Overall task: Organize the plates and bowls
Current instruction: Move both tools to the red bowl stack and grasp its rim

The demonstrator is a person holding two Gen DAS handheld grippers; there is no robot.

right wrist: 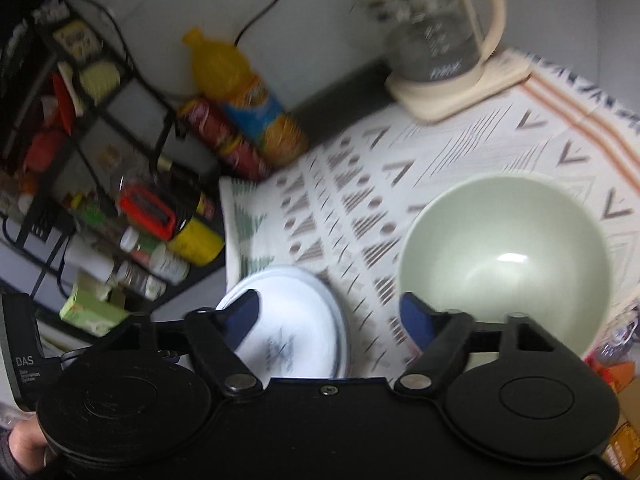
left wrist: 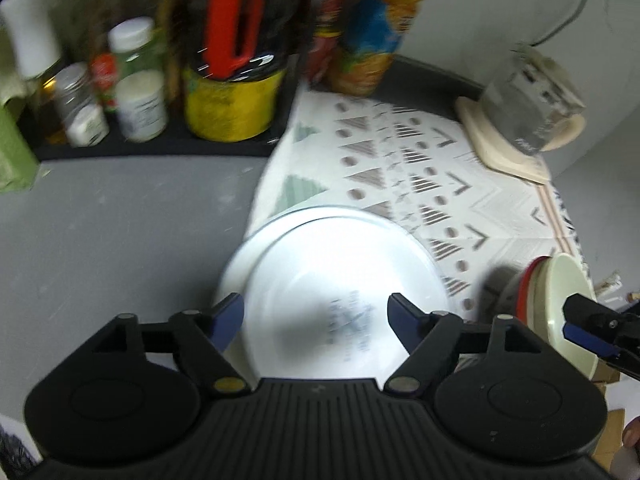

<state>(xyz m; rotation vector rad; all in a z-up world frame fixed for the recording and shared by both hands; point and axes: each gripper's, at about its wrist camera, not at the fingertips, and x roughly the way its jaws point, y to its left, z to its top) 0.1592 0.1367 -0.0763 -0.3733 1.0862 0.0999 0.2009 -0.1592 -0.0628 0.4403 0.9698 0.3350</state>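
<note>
Left gripper [left wrist: 316,318] wide, empty, over flat white plates [left wrist: 340,280]; right gripper [right wrist: 330,316] wide, beside upright bowl [right wrist: 504,256].

Motion blur smears bottle labels [left wrist: 144,108]; plate's printed mark [left wrist: 352,326] unreadable, poss. text; lower bowls [left wrist: 528,280] mostly hidden behind green bowl [left wrist: 560,304].

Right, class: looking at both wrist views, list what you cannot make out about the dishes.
- Left wrist view: the grey print on the white round plates is unreadable, blurred by motion and glare.
- Left wrist view: what lies under the pale green bowl shows only as a red rim.
- Right wrist view: the plates' near edge is hidden behind the right tongs.
</note>
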